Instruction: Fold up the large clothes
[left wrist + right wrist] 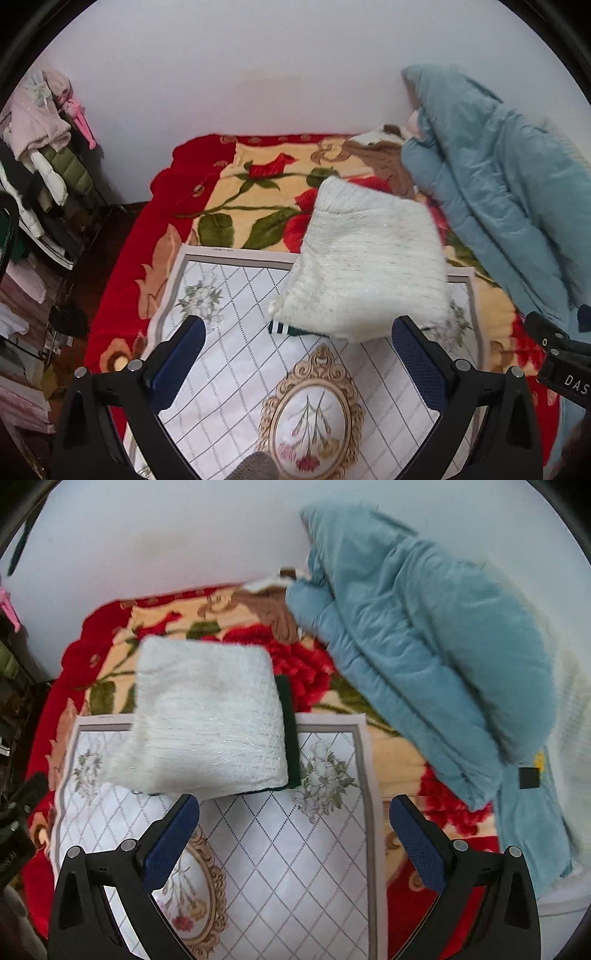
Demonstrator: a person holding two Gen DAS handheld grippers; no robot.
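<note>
A folded fluffy white sweater lies on the far part of a white patterned mat on the bed; it also shows in the right wrist view on the mat. A dark green garment sticks out under its right edge, and a green-and-white striped edge shows under its near side. My left gripper is open and empty just in front of the sweater. My right gripper is open and empty, also just short of the sweater.
A large light blue padded coat is heaped on the right of the bed against the wall, also in the left wrist view. A red floral blanket covers the bed. A rack of clothes stands at left.
</note>
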